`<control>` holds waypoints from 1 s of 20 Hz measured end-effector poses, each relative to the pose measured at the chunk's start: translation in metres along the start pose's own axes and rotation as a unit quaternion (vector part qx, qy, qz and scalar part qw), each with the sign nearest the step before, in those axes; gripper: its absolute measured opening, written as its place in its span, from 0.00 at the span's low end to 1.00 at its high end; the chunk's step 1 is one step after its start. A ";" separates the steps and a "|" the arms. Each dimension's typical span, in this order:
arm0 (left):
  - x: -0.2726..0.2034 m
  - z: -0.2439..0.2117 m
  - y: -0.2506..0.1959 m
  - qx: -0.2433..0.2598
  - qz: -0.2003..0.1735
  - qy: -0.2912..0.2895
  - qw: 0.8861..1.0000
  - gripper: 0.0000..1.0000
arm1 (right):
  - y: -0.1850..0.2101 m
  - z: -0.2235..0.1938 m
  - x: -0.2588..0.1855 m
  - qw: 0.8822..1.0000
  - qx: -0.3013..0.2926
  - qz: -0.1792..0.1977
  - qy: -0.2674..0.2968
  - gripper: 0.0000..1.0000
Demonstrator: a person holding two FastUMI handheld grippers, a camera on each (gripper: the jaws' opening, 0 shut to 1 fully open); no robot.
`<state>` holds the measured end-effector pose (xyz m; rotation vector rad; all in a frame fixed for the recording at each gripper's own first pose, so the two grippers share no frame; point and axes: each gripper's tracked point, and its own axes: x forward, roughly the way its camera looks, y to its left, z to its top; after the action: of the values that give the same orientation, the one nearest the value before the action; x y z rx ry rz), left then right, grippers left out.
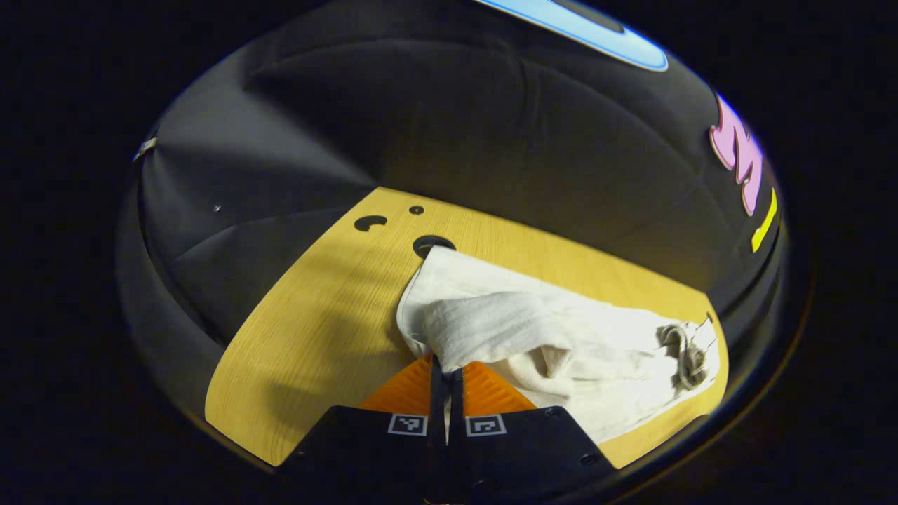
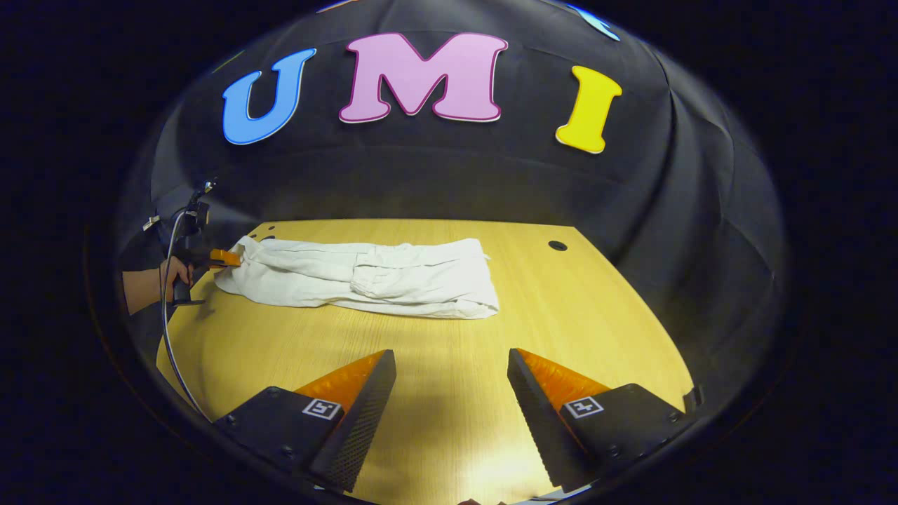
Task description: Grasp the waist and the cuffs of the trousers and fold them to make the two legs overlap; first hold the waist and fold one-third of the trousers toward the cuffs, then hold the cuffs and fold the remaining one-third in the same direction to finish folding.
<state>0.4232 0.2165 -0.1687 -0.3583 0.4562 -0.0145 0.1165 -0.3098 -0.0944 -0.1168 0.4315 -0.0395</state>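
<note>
Lying rumpled, the trousers seem pinched by the left gripper; right gripper apart.

A recording booth — black cloth wall behind a wooden table.

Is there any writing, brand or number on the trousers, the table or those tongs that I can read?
On the trousers: no readable text.
On the table: none.
On the left tongs and right tongs: small square markers, black-and-white patterns only, no words or numbers.
</note>
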 end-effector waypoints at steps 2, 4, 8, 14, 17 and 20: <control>-0.016 0.009 -0.011 -0.024 -0.016 -0.014 1.000 0.08 | -0.003 0.016 -0.017 1.000 0.008 -0.002 -0.006 0.99; -0.029 0.023 -0.027 -0.047 -0.035 -0.035 0.998 0.05 | -0.007 0.032 -0.033 1.000 0.018 -0.005 -0.013 0.98; -0.054 0.047 -0.067 -0.067 -0.068 -0.060 0.994 0.05 | -0.025 0.058 -0.060 0.999 0.020 -0.020 -0.039 0.98; -0.092 0.076 -0.151 -0.057 -0.105 -0.088 0.989 0.05 | -0.062 0.056 -0.079 0.997 0.047 -0.032 -0.059 0.98; -0.108 0.085 -0.200 -0.034 -0.114 -0.101 0.988 0.05 | -0.084 0.053 -0.077 0.996 0.039 -0.027 -0.070 0.98; -0.122 0.096 -0.257 -0.022 -0.122 -0.118 0.985 0.05 | -0.105 0.055 -0.070 0.996 0.035 -0.017 -0.076 0.98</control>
<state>0.3722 0.0190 0.0513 -0.4519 0.1771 -0.1996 0.0742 -0.4040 -0.0028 -0.0576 0.2753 -0.0778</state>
